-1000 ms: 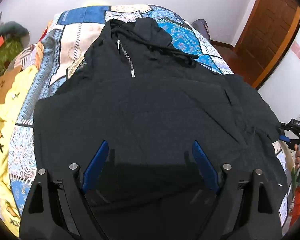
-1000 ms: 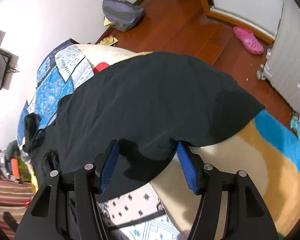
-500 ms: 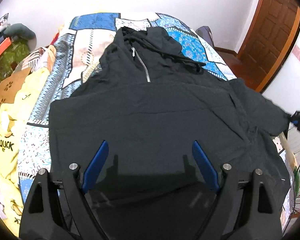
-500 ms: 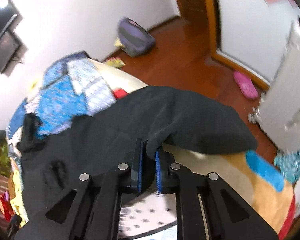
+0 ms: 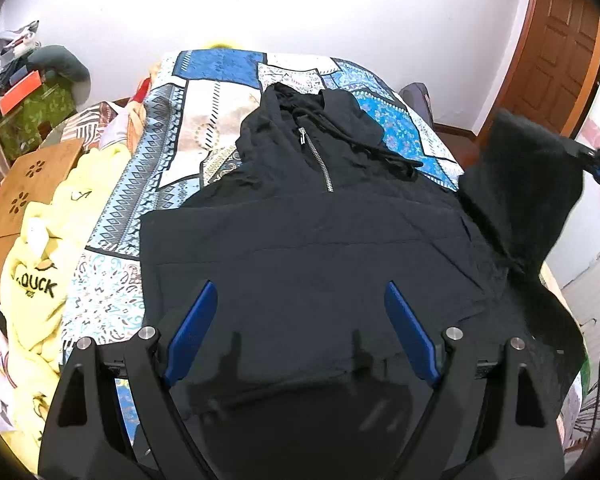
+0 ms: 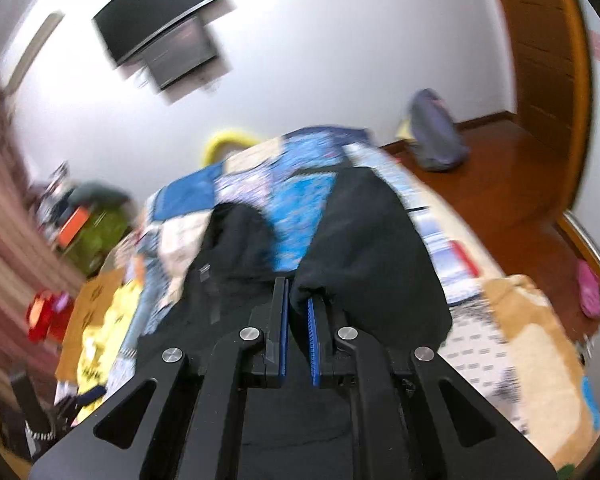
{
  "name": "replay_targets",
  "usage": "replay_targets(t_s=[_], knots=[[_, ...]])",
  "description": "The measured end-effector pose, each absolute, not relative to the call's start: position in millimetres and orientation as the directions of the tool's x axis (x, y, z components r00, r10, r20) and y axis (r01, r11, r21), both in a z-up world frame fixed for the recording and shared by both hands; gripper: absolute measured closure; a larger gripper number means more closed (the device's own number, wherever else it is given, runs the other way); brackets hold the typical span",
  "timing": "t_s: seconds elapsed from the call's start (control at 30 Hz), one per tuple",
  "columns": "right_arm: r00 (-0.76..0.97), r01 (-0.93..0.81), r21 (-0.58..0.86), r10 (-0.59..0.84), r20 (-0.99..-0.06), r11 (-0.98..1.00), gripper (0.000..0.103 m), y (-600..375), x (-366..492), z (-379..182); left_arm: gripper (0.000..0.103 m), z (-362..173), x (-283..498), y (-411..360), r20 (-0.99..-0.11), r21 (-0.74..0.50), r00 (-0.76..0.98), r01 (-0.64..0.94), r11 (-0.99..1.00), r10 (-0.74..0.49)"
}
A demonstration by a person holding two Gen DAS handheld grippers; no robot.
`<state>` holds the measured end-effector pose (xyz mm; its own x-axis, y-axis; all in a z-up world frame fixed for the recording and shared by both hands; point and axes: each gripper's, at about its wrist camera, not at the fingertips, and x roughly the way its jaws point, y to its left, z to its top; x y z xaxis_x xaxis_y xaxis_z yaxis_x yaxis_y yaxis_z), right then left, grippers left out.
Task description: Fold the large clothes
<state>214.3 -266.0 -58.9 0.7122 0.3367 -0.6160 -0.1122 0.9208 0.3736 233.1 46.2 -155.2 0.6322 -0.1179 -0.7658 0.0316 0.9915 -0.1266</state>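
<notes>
The left hand-held gripper (image 5: 296,332) is hovering with its two blue fingers (image 5: 190,332) spread wide, and it is holding nothing. Right under it and in front of it, the big black hoodie (image 5: 300,248) is lying flat on the bed (image 5: 204,120), zipper (image 5: 316,160) facing up, hood at the far end. Off to its right, one sleeve (image 5: 516,176) is hanging up in the air.

The right hand-held gripper (image 6: 297,320) is pinching that sleeve (image 6: 364,240), with its fingers pressed close on the black cloth. The sleeve is stretching away in front of it, toward the far end of the bed.

To do this fold well, I think the right one should be carrying the sleeve across to its left and laying it flat on the chest, not letting go too soon. The left one could be pressing the body down so it does not slide. Going slowly should keep bumps out.
</notes>
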Motion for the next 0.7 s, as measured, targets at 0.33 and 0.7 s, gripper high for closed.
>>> replay_targets(t_s=[0.33, 0.7], knots=[[0.416, -0.234, 0.304, 0.378, -0.827, 0.924, 0.095, -185, 214, -162, 0.018, -158, 214, 71, -0.768, -0.139, 0.631, 0.004, 0.990, -0.110], [0.274, -0.251, 0.279, 0.344, -0.898, 0.927, 0.075, -175, 208, -176, 0.018, -164, 206, 63, -0.791, -0.093, 0.606, 0.014, 0.996, -0.082]])
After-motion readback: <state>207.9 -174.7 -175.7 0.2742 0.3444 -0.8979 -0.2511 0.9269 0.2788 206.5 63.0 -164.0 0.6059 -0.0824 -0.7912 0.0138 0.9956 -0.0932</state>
